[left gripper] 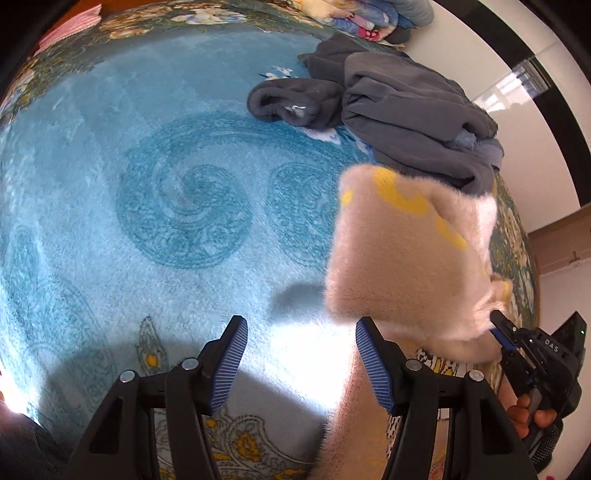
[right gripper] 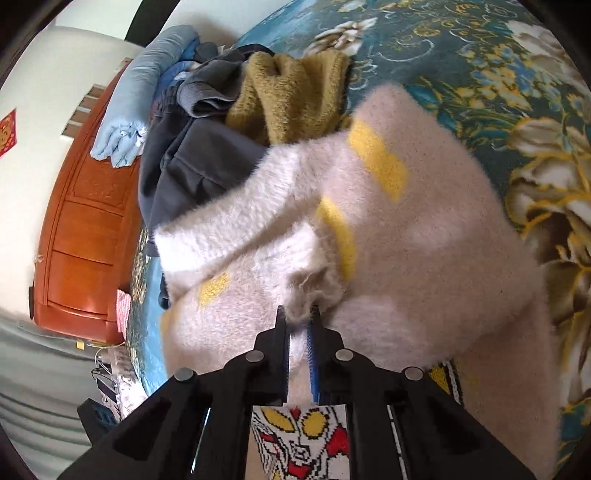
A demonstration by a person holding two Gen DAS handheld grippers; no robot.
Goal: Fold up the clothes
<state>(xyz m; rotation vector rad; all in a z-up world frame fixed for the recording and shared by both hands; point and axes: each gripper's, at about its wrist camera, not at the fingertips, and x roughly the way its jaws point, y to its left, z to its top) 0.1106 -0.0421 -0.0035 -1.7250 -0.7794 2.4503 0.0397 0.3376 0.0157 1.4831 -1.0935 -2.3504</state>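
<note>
A fluffy cream sweater (right gripper: 406, 229) with yellow patches and a red, yellow and black printed panel (right gripper: 303, 435) hangs bunched over the bed. My right gripper (right gripper: 299, 317) is shut on a fold of it and lifts it. In the left wrist view the same sweater (left gripper: 402, 258) hangs at the right, with the right gripper (left gripper: 498, 325) pinching its lower corner. My left gripper (left gripper: 301, 332) is open and empty above the blue blanket (left gripper: 147, 203), just left of the sweater.
A heap of dark grey clothes (left gripper: 399, 114) lies at the far right of the blanket. In the right wrist view an olive knit (right gripper: 291, 99) lies on that heap (right gripper: 192, 158). Folded bedding (left gripper: 369, 18) lies at the bed's head. An orange wooden headboard (right gripper: 85, 229) stands at the left.
</note>
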